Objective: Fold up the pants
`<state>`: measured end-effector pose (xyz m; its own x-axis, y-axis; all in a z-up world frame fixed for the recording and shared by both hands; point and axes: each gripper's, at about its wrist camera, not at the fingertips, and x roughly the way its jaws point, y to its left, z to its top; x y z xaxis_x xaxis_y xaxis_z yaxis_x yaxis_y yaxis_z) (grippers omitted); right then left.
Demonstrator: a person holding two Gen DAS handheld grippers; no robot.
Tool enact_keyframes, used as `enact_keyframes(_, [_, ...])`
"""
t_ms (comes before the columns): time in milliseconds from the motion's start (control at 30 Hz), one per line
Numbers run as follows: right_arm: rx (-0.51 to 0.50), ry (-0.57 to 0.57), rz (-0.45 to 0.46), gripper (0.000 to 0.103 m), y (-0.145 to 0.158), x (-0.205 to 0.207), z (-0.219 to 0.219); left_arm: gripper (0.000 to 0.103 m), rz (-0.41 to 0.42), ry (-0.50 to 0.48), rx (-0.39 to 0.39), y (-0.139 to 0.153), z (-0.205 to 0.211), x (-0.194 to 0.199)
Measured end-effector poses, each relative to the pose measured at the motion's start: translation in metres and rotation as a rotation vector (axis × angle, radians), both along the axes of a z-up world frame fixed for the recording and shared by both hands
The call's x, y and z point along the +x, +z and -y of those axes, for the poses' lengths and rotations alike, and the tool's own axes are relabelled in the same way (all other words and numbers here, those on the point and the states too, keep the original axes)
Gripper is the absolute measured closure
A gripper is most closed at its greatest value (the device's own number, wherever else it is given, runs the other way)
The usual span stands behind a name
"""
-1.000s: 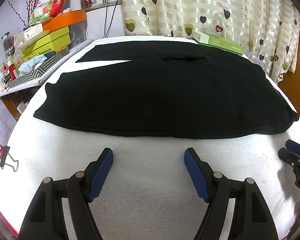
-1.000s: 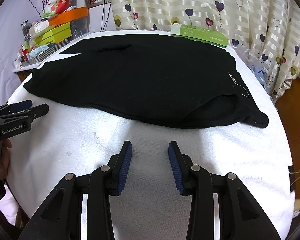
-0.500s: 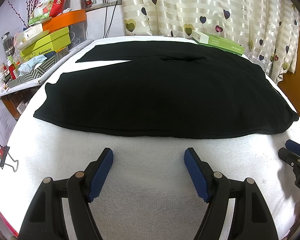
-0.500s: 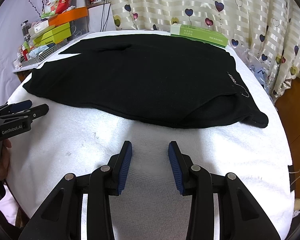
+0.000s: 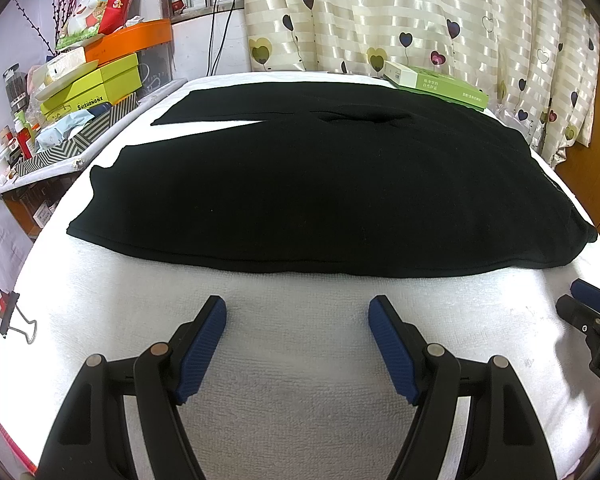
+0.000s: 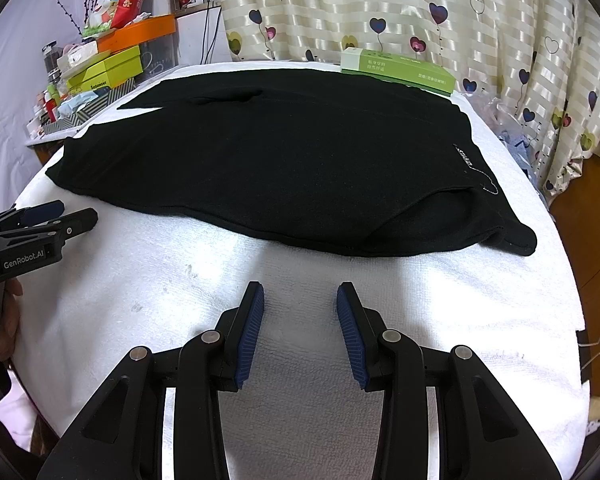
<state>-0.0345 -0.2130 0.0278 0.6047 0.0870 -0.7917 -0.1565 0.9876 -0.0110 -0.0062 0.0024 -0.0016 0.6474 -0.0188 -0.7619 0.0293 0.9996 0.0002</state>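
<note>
Your left hand-held gripper (image 5: 297, 322) is hovering spread wide and empty over the white towel (image 5: 300, 380) covering the table, just short of the black pants (image 5: 320, 184), which are lying flat, legs running left and waistband (image 6: 476, 168) right. The cloth is looking soft, light and limp, so pinch hem corners, not the middle. Your right hand-held gripper (image 6: 300, 304) is waiting partly spread, empty, near the waist corner (image 6: 520, 240)

Pants (image 5: 320, 192) were matt black knit cloth; the table cover (image 5: 300, 420) was rough white terry. Gripper pads (image 6: 250, 332) looked ribbed blue rubber on matt black plastic; curtain (image 6: 380, 4) satiny.
</note>
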Motion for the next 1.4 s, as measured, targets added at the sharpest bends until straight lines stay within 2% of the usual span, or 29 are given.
enact_keyframes(1400, [0.001, -0.008, -0.009, 0.064, -0.0014, 0.0023, 0.0030, 0.027, 0.001, -0.001, 0.000, -0.0004, 0.0003, -0.0005])
